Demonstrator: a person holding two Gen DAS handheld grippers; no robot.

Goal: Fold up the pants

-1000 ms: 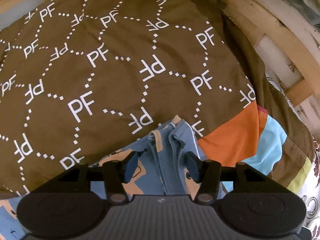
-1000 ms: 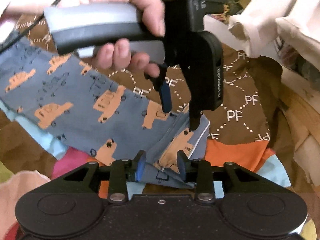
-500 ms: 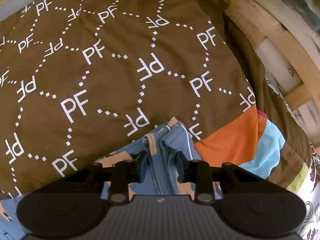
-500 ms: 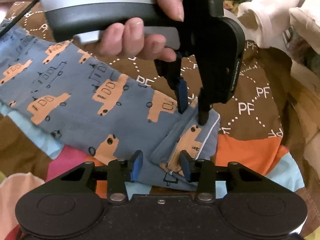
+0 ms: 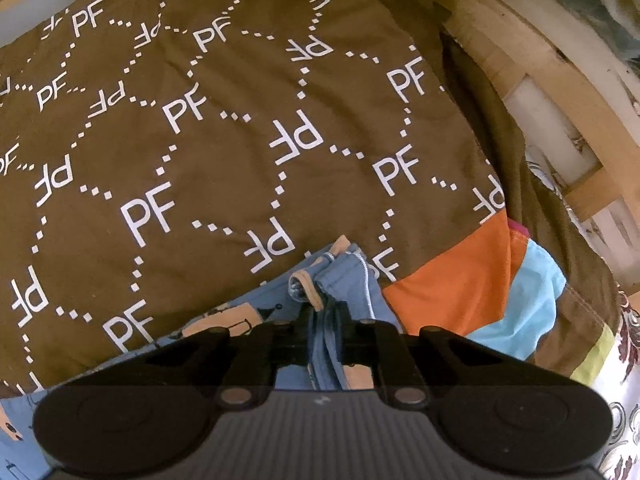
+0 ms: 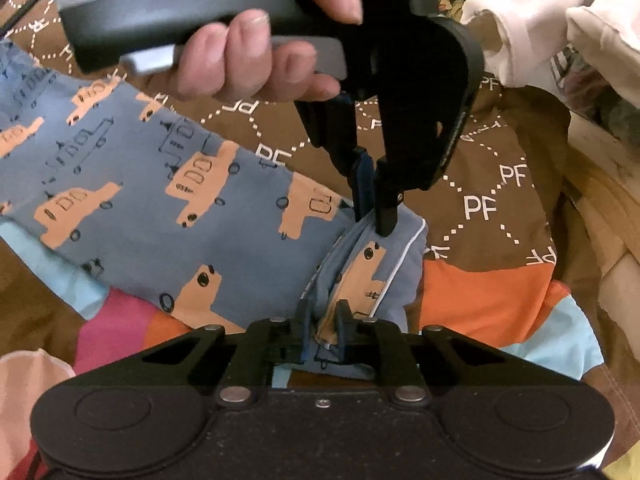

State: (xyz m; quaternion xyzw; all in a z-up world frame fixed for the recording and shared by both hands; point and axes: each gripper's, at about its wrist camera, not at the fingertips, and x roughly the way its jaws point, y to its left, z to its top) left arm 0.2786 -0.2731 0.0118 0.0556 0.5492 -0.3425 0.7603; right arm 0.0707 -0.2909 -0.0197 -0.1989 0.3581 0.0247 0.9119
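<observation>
The pants (image 6: pixel 168 200) are blue with orange truck prints and lie on the brown patterned bedspread (image 5: pixel 224 152). Their bunched end with white piping (image 6: pixel 384 264) is at the middle. My left gripper (image 5: pixel 325 316) is shut on a fold of this end; it also shows from the side in the right wrist view (image 6: pixel 372 216), held by a hand. My right gripper (image 6: pixel 323 320) is shut on the near corner of the same end, close below the left one.
The bedspread has orange (image 6: pixel 480 300), light blue and pink patches. A wooden bed frame (image 5: pixel 532 64) runs along the right edge. White cloth (image 6: pixel 560 24) lies at the far right.
Both grippers have gone from open to shut, pinching the bunched end of the pants. The left gripper has come lower and closer to the right one.
</observation>
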